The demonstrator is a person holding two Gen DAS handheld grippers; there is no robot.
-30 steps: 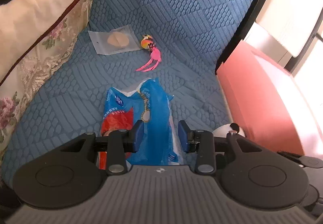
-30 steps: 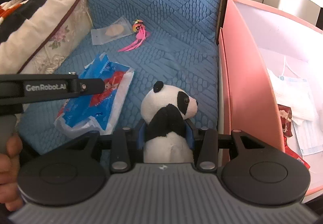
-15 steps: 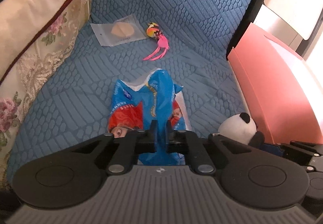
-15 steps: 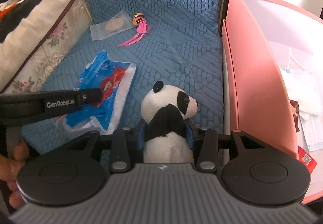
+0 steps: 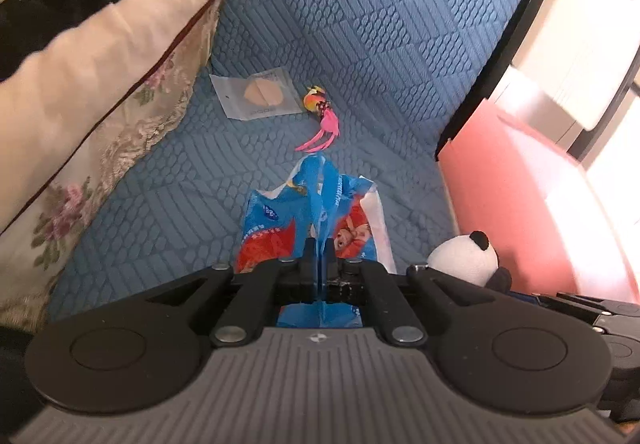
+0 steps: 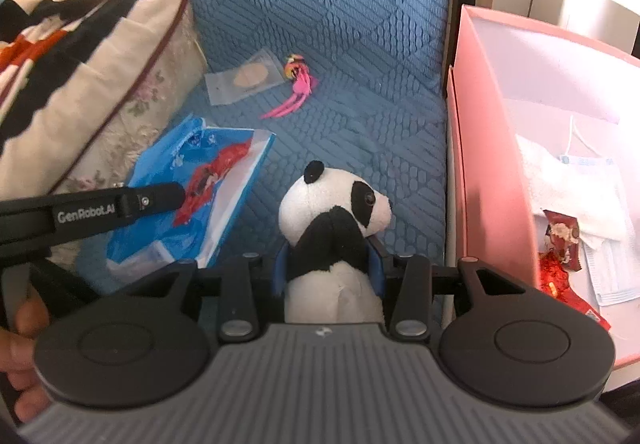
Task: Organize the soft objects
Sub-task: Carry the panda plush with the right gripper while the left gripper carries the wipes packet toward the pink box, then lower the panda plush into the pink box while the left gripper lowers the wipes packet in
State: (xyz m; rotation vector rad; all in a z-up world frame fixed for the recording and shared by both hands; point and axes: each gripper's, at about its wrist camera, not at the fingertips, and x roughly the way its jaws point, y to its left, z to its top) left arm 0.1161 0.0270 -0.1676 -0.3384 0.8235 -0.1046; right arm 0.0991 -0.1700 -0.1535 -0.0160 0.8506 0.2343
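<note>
Pinching a fold of the blue plastic pack [image 5: 316,212], the left gripper [image 5: 319,252] has its jaws fully closed on the film, w/ the pack's far end hanging over the blue quilted cushion [image 5: 360,44]. The right gripper [image 6: 330,264] is clamped on the panda plush [image 6: 336,220] round its body, head upright, facing the pink box [image 6: 492,164] just beside it on the right. In the box: white cloth, a face mask, a red wrapper. Further back on the cushion lie a clear sachet [image 5: 258,94] and, touching its edge, a small pink tasselled toy [image 5: 322,116]. A floral pillow [image 5: 100,84] sits at left. Fingers of a hand [image 6: 20,356] show at the right-wrist view's lower left.
</note>
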